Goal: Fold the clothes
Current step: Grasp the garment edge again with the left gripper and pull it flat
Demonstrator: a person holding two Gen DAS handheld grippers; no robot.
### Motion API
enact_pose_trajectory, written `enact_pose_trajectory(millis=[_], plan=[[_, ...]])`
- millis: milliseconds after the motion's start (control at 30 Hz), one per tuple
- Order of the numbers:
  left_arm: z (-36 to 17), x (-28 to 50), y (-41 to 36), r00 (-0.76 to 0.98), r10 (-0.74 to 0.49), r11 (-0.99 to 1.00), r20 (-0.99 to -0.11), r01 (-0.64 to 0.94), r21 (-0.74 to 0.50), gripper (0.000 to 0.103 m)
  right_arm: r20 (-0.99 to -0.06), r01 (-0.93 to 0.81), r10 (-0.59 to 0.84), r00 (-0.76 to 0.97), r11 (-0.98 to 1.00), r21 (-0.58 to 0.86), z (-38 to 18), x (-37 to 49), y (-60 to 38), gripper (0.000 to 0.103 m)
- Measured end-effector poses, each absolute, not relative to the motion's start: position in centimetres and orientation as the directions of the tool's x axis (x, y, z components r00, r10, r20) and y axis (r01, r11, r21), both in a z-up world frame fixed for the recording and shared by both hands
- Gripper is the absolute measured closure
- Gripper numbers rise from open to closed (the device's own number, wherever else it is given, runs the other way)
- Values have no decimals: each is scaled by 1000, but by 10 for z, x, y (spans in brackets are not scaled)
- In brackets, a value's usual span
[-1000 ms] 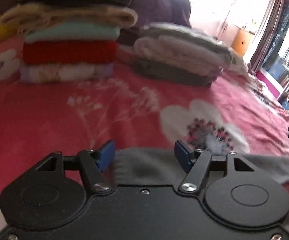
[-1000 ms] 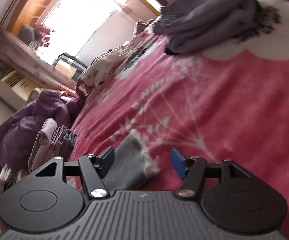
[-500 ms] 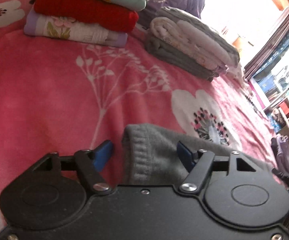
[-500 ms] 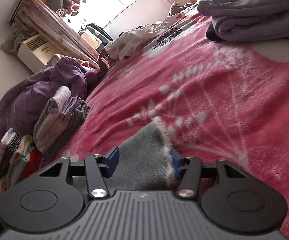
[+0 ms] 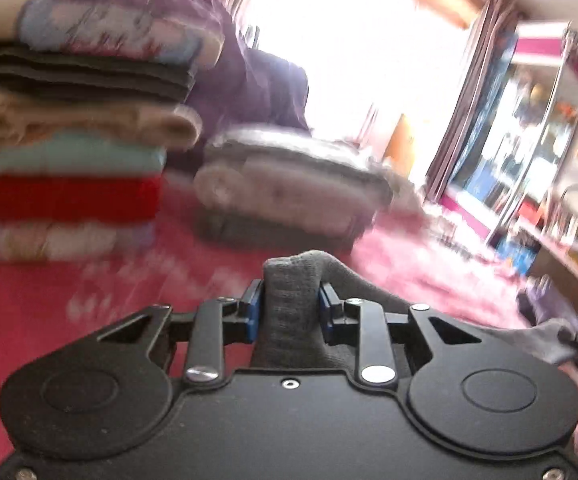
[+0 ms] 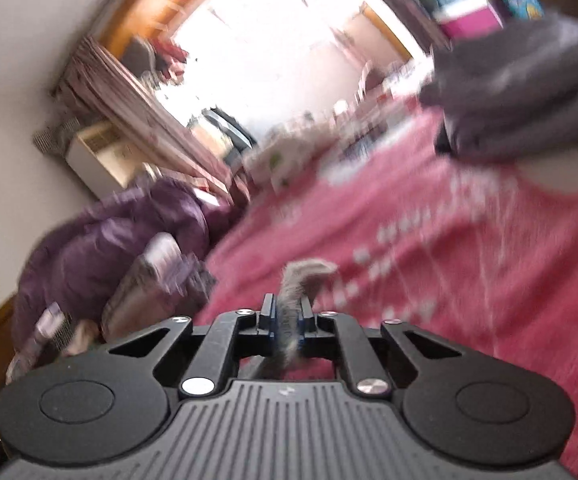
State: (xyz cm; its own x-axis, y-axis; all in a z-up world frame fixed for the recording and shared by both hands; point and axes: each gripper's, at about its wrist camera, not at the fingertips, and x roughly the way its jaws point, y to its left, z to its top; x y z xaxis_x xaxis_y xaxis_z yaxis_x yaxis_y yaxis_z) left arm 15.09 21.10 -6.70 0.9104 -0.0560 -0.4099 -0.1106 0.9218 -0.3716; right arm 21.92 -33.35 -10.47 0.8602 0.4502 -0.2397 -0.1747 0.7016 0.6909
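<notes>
Bunching grey knit garment (image 5: 291, 300), ribbed, seemingly soft

both tools closed on grey garment (image 5: 291, 300), lifted

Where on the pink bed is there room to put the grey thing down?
The pink blanket is bare in front of the tall pile and the grey pile. It is crowded further back, where those piles and the purple coat sit.
</notes>
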Motion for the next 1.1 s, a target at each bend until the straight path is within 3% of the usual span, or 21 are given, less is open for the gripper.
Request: enact_pose_trajectory(millis=[100,167,200,267,333,367,800,900,1100], plan=[[-88,176,207,860,-1,921,-511,-199,-336,70,-284,-121,403,870,733,669,-108,228,-340,91],[-97,186,202,814,57,934,-578,-248,-257,69,-418,-25,377,826,766,642,-124,242,-338,83],[-96,186,199,811,76,942,-580,-249,-225,60,-460,23,358,812,769,639,-131,245,-339,75],[-92,179,203,825,77,939,-560,-249,-237,43,-459,31,381,803,741,671,-134,248,-345,71],[-88,172,208,834,80,931,-546,-258,-259,42,-444,29,371,816,740,672,-127,246,-351,52],[-88,169,212,835,85,922,-543,-273,-276,42,-438,27,362,823,745,667,-123,243,-354,48],[-104,101,221,806,0,736,-591,-401,-546,33,-469,203,279,838,638,743,-130,140,-385,41],[-108,87,210,782,4,729,-624,-429,-533,27,-486,217,280,828,639,738,-136,109,-380,40],[-119,55,201,770,-40,696,-637,-436,-571,27,-518,191,320,793,677,711,-144,65,-355,40]])
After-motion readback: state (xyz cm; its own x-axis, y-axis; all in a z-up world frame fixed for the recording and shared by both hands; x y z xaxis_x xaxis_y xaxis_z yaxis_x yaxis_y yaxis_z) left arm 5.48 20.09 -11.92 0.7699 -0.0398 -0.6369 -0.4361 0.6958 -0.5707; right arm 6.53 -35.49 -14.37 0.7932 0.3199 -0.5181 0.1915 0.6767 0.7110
